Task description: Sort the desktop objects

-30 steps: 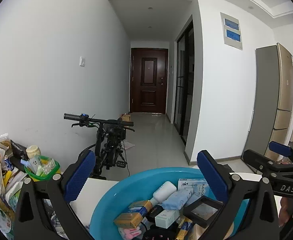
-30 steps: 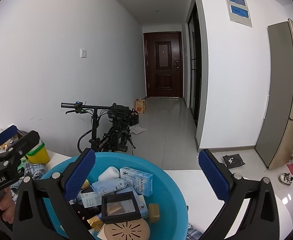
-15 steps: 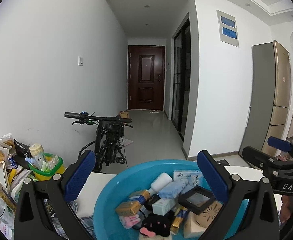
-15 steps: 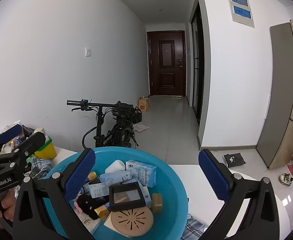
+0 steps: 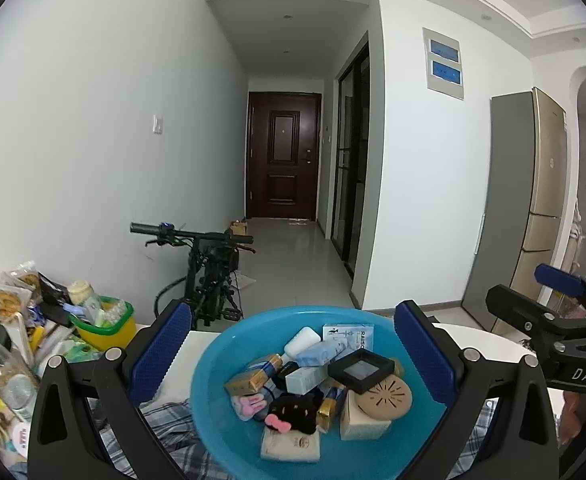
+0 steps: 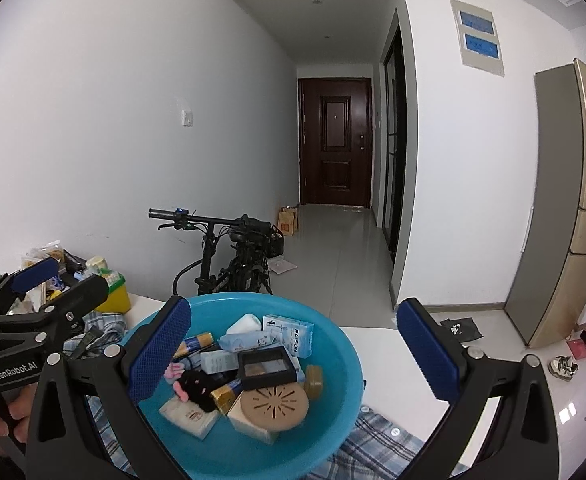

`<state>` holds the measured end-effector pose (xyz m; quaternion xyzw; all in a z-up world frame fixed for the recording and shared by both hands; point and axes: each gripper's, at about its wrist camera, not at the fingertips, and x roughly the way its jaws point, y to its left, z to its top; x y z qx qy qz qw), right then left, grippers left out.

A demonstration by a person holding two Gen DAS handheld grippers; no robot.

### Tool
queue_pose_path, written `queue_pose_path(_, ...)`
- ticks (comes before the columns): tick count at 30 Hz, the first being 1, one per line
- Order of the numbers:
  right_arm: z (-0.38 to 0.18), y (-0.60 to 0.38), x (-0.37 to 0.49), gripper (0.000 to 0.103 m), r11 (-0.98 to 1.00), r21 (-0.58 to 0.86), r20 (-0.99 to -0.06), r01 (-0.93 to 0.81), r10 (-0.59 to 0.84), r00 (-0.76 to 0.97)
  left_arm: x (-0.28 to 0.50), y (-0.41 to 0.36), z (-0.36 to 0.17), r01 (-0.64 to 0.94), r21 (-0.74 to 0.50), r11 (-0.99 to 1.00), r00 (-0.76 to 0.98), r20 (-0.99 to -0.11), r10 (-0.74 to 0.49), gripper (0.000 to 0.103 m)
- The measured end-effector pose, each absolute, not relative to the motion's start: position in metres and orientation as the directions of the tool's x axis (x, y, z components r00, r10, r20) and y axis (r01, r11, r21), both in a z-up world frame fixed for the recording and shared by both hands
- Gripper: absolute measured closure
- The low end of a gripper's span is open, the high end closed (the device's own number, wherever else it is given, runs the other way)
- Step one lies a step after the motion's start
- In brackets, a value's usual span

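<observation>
Blue-padded and spread wide with nothing between them, the jaws of the left gripper [image 5: 293, 354] and the right gripper [image 6: 293, 354] both hang above the blue basin [image 5: 213, 392], and over the last second both cameras have tipped downward and drawn nearer, so far more of the basin's contents now shows than before; I read this as the 2 grippers settling in to choose a first item, with no sorting yet done. Nearest in the basin lie a pale flat packet [image 5: 291, 445] and a black plush toy [image 5: 296, 405] with a pink bow, touching a pink item [image 5: 248, 405]. Beside them sits a tan round disc with slots [image 5: 383, 396] on a cream box [image 5: 363, 424], and a black square case [image 5: 361, 370] rests partly over the disc. Behind these are gold and blue boxes [image 5: 255, 376], a pale blue pack [image 5: 323, 352], a white soap-like bar [image 5: 302, 340] and a box printed RAISON [image 5: 351, 334] against the far wall. The basin stands on plaid cloth [image 6: 377, 440] over a white table [image 6: 377, 342]. Further left, a yellow tub with a green rim [image 5: 103, 330] holds small bottles and packets, with snack bags [image 5: 11, 300] heaped beside it. Beyond the table stands a black bicycle [image 5: 211, 268].
</observation>
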<state>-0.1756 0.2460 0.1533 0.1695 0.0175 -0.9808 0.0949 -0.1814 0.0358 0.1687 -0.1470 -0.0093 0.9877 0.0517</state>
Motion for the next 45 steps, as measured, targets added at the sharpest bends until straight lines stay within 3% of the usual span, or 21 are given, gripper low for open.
queue_pose_path(17,0.175,0.245,-0.081,0.000,-0.977,-0.043,-0.279,0.208,-0.188,-0.942,-0.080,0.024,0.180,-0.130,-0.048,-0.990,-0.956,-0.260,0.138,0.000)
queue_pose_path(32,0.163,0.249,-0.052,0.000,-0.980,-0.036,-0.218,0.196,-0.183,-0.959,-0.058,0.013,0.167,-0.122,-0.052,-0.991,-0.956,-0.264,0.131,0.000)
queue_pose_path(45,0.125,0.257,-0.050,0.000,-0.978,0.019,-0.285,0.208,-0.204,-0.937,-0.048,0.003,0.115,-0.088,-0.079,-0.993,-0.942,-0.317,0.108,0.000)
